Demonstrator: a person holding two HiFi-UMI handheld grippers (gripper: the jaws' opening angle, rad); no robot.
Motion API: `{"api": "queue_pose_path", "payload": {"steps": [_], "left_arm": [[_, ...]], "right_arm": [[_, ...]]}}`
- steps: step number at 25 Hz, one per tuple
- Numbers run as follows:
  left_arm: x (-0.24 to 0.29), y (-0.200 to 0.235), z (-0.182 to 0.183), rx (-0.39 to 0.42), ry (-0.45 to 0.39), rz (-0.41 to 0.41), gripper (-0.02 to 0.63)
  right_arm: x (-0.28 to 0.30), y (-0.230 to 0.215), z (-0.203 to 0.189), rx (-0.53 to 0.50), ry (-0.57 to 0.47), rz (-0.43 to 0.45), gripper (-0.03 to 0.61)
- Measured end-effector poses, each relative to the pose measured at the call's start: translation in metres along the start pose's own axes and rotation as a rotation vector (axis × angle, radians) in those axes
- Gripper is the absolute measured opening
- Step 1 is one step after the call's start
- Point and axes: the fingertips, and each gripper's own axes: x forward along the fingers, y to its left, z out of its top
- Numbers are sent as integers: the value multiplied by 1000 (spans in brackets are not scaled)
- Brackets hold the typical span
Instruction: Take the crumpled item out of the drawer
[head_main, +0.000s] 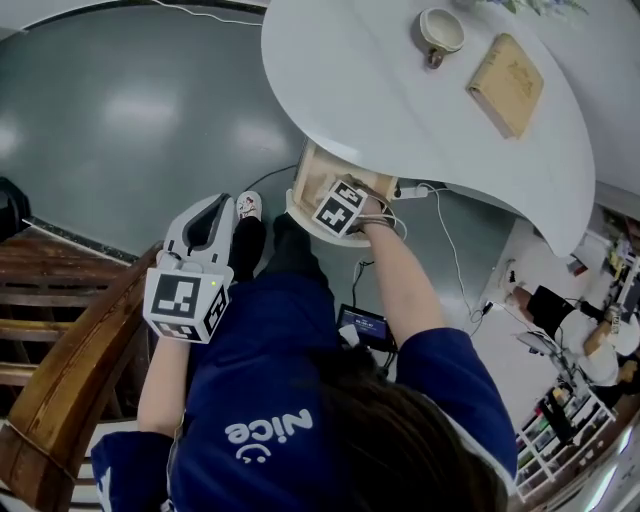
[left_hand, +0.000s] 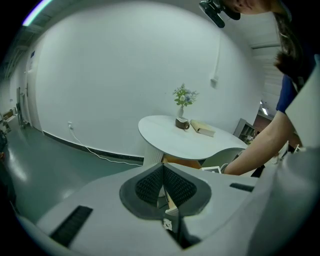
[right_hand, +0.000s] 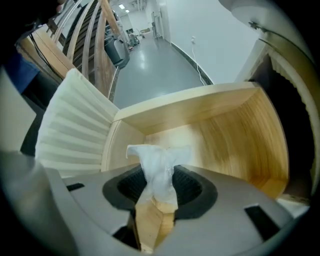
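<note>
The wooden drawer (head_main: 308, 168) stands pulled out from under the round white table (head_main: 370, 100). My right gripper (right_hand: 160, 176) reaches down into it, shut on a crumpled white tissue (right_hand: 159, 161) that sticks up between the pads. The drawer's bare wooden floor and curved wall (right_hand: 225, 130) lie just beyond. In the head view only this gripper's marker cube (head_main: 340, 207) shows at the drawer; its jaws and the tissue are hidden. My left gripper (head_main: 220, 203) is held up at the left, away from the drawer, shut with nothing in it (left_hand: 162, 181).
A cup (head_main: 440, 32) and a book (head_main: 508, 82) lie on the tabletop, and a small flower vase (left_hand: 184, 102) stands beside them. A ribbed white table base (right_hand: 70, 125) flanks the drawer. Wooden stair rails (head_main: 60, 380) rise at the left. A small screen (head_main: 362, 325) and cables lie on the floor.
</note>
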Motion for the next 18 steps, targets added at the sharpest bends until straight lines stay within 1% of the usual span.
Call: {"api": "queue_pose_path", "payload": {"steps": [4,6,8,10,13,18], "left_arm": [[2,-4,0,56,3,-26,4],[4,-7,0,61,2,-38,5],[7,-11,1,72,1,-56,4],[10,-18,1,116,9,-79,5],[14,-31,1,174,17,-114,4],[22,-40,11,187,0,-153,4]], "right_arm": [[-15,1,1,20,-26,-21,169],[-21,3,2,28,-36,-23,169],[-29,5,2,63,-46,-17,169],[-38,6,2,110,-62,-21,169],[-50,8,-1,137,-83,-45,169],[-72,9,3,210,-143,-70,167]]}}
